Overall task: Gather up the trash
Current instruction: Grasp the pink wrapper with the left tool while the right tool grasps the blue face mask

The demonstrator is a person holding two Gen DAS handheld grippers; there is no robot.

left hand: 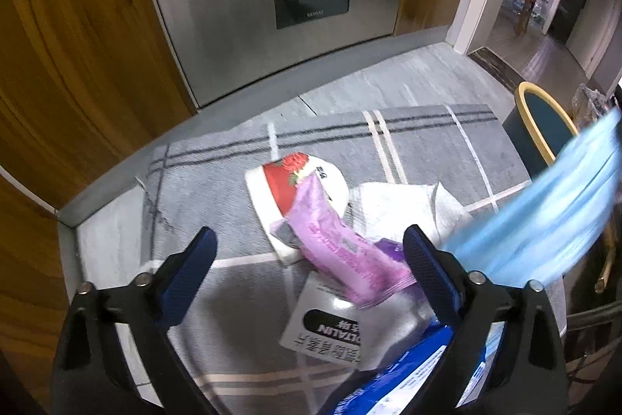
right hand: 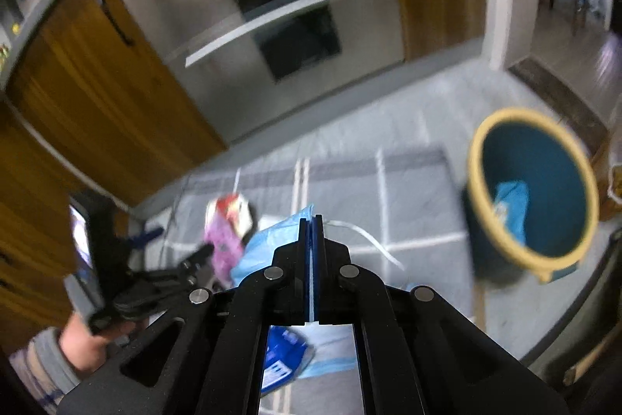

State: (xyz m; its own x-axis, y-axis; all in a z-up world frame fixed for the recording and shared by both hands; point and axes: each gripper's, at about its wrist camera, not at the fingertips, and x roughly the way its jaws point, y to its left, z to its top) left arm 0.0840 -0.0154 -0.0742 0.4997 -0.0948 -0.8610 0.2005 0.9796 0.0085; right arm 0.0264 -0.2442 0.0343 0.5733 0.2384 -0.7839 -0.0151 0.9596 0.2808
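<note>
**Fingers: one pair spread, one pair pinching a mask**

Fingers of the left gripper (left hand: 311, 255) stand wide apart over the grey checked mat (left hand: 427, 142), and nothing sits between their blue pads; the pink wrapper (left hand: 338, 244) lies on the mat in the gap beneath them. The right gripper (right hand: 311, 224) has its fingers pressed together on a light blue face mask (right hand: 264, 244), whose white ear loop (right hand: 369, 240) trails toward the bin side.

Landmark: the teal bin (right hand: 532, 189) with its yellow rim, standing just off the mat's edge. Inside it lies one blue piece, too blurred to name. The held mask hangs above the mat, beside the bin but not over it.

Counted on the mat, all on the side away from the bin:
- one red-and-white packet (left hand: 283, 185), partly under the pink wrapper
- one pink wrapper
- one white tissue (left hand: 392, 205), nearer the bin than the packet
- one white card with black print (left hand: 322, 325)
- one blue-and-white packet (left hand: 392, 384), at the lower edge of the left view

Behind the mat stands a steel oven (left hand: 272, 6) set in wooden cabinets (left hand: 77, 45).
</note>
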